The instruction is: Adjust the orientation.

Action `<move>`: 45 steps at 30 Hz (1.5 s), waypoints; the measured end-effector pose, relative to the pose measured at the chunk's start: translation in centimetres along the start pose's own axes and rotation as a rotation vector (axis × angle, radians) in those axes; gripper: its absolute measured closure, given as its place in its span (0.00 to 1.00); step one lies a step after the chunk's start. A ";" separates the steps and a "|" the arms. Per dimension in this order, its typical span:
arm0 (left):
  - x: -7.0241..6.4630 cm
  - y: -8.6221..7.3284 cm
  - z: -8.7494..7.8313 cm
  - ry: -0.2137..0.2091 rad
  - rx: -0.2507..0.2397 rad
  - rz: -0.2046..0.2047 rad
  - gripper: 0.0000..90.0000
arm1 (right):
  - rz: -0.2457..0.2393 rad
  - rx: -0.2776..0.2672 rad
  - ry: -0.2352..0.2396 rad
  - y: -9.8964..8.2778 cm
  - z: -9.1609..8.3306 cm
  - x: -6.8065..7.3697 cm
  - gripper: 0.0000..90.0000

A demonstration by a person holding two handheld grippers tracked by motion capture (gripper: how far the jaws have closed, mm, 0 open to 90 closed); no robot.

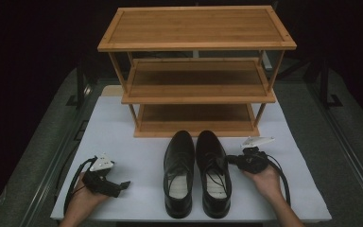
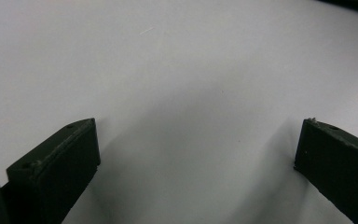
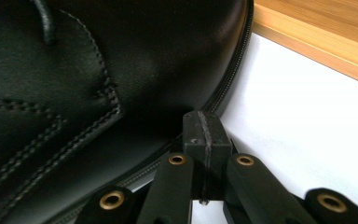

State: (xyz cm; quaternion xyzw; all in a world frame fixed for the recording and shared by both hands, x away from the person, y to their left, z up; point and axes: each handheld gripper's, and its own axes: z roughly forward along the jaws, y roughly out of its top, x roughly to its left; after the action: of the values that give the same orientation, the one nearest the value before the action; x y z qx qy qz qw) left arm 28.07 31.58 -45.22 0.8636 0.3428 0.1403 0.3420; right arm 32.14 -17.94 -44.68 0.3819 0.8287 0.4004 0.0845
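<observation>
Two black shoes (image 1: 197,172) stand side by side on the white mat (image 1: 137,156), toes toward the rack (image 1: 196,71) just behind them. Right gripper (image 1: 230,159), jaws pressed together with nothing between, has its tips at the right shoe's (image 3: 98,79) sole edge. Left gripper (image 1: 124,185), jaws wide apart, rests on the mat, well apart from the shoes.

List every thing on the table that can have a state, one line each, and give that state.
left gripper: open, jaws wide apart over the bare white mat, holding nothing.
right gripper: shut, empty, tip at the right shoe's side.
right shoe: upright on the mat, laced, toe toward the rack.
left shoe: upright, beside the right shoe, ungripped.
shoe rack: standing, all three shelves empty.
</observation>
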 end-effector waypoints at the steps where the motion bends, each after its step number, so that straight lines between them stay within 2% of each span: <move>1: 0.0 0.0 0.0 0.000 0.000 0.000 0.00 | -0.012 0.004 -0.012 0.1 0.0 0.2 1.00; 6: 0.0 0.0 0.0 0.000 0.000 0.000 0.00 | -0.007 -0.013 0.017 -0.3 -0.5 0.5 1.00; 11: 0.0 0.0 0.0 0.000 0.000 0.000 0.00 | -0.017 -0.036 0.052 -1.5 -2.1 1.9 1.00; 15: 0.0 0.0 0.0 0.000 0.000 0.000 0.00 | -0.025 -0.018 0.070 -3.0 -3.0 3.3 1.00; 18: 0.0 0.0 0.0 0.001 0.000 0.000 0.00 | -0.042 -0.004 0.084 -3.8 -3.1 4.3 1.00; 26: 0.0 0.0 0.0 0.001 0.000 0.000 0.00 | -0.037 -0.016 0.108 -3.8 -3.1 4.7 1.00; 27: 0.0 0.0 0.0 0.001 0.000 0.000 0.00 | -0.046 -0.010 0.127 -3.7 -2.9 5.2 1.00; 29: 0.0 0.0 0.0 0.001 0.000 0.001 0.00 | -0.063 -0.006 0.136 -3.6 -2.7 5.6 1.00; 31: 0.0 0.0 0.0 0.001 0.000 0.000 0.00 | -0.080 -0.003 0.127 -3.5 -2.6 6.1 1.00; 39: 0.0 0.0 0.0 0.001 -0.001 0.000 0.00 | -0.082 -0.008 0.131 -3.4 -2.8 5.8 1.00; 43: 0.0 0.0 0.0 0.001 -0.001 0.001 0.00 | -0.061 -0.044 0.099 -3.4 -3.7 4.9 0.99; 44: 0.0 0.0 0.0 0.002 -0.002 0.002 0.00 | -0.059 -0.052 0.093 -3.3 -3.9 4.8 0.95; 45: 0.0 0.0 0.0 0.002 -0.002 0.002 0.00 | -0.059 -0.052 0.093 -3.3 -3.9 4.8 0.95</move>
State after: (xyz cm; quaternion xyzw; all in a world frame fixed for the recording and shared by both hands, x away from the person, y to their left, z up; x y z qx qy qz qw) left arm 28.04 31.56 -45.20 0.8634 0.3423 0.1417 0.3424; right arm 25.20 -18.22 -43.67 0.3359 0.8320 0.4364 0.0674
